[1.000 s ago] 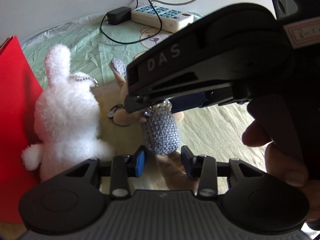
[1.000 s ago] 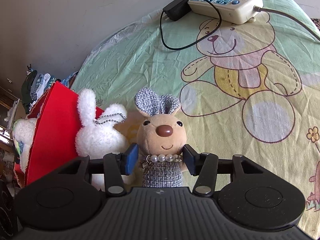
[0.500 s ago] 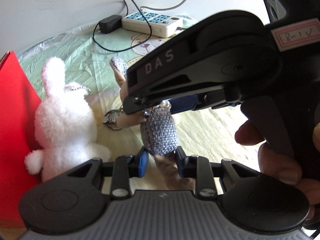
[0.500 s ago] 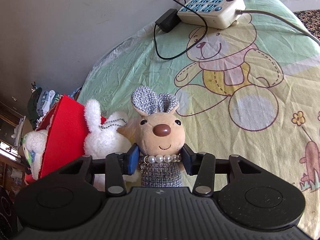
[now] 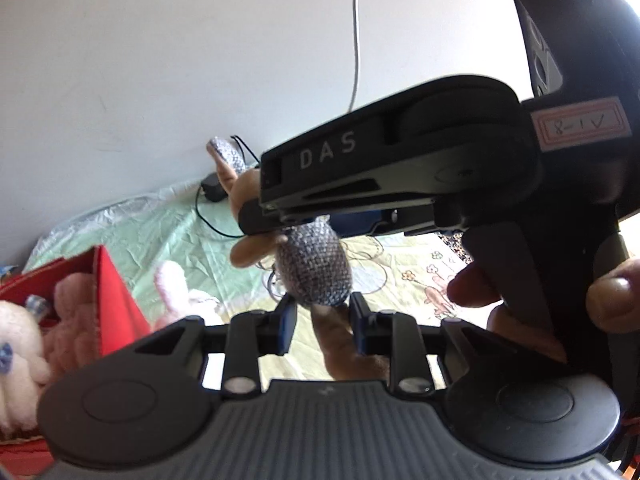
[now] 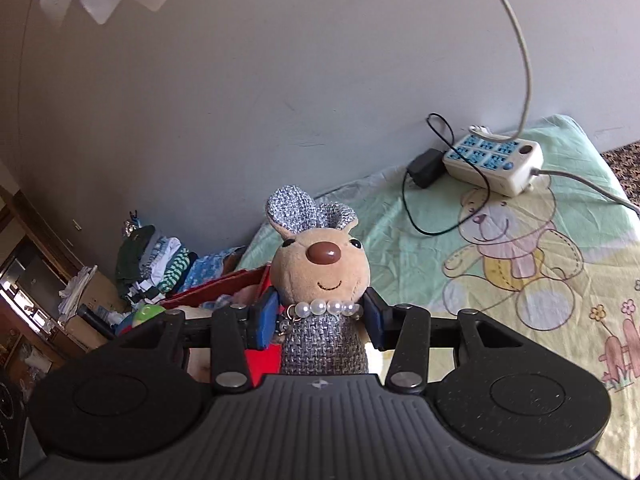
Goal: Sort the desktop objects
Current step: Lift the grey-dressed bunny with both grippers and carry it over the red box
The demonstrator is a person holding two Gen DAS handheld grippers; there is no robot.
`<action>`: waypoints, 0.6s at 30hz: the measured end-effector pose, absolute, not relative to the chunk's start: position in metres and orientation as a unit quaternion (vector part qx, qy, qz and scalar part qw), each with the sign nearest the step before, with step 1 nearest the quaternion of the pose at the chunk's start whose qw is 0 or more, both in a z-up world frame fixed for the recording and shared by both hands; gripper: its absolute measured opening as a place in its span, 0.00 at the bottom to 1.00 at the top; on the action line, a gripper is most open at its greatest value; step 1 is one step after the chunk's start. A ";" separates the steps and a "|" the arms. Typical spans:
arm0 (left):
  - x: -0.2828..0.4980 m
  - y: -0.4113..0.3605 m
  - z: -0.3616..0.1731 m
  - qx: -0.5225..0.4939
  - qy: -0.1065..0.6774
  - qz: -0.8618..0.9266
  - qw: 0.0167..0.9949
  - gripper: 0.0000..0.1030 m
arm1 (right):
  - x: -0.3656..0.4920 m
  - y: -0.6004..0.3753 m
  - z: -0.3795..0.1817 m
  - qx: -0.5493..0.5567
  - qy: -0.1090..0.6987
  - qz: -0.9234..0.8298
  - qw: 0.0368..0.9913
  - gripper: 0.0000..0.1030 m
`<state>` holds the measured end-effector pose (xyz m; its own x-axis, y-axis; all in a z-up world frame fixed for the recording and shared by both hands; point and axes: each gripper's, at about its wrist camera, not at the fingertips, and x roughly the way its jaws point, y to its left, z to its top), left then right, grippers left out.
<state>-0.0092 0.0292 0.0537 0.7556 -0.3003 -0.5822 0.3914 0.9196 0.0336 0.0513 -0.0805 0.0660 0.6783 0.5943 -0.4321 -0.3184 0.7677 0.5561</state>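
Observation:
A tan plush bunny with grey knit ears, grey dress and a pearl necklace is held up in the air. My right gripper is shut on its neck. In the left wrist view the bunny hangs under the right gripper's body, and my left gripper is closed on its legs just below the dress. A white plush rabbit lies on the cloth beside the red box, which holds other plush toys. The box also shows in the right wrist view.
A bear-print tablecloth covers the table. A white power strip with a black adapter and cables sits at the back by the wall. Folded clothes and clutter lie beyond the box on the left.
Both grippers have lifted the tan bunny off the table and up towards the red box. The white rabbit stays on the cloth below.

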 end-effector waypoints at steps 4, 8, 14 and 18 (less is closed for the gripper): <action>-0.026 0.073 0.067 0.072 0.279 -0.166 0.943 0.25 | 0.043 -0.032 0.074 0.234 0.302 0.281 0.880 0.46; -0.037 0.126 0.078 0.069 0.270 -0.139 0.950 0.25 | 0.038 0.027 0.083 0.239 0.298 0.309 0.871 0.46; -0.051 0.209 0.095 0.075 0.246 -0.090 0.962 0.25 | 0.036 0.112 0.097 0.245 0.283 0.347 0.860 0.46; -0.052 0.253 0.102 0.078 0.231 -0.072 0.967 0.25 | 0.042 0.150 0.101 0.252 0.276 0.355 0.857 0.46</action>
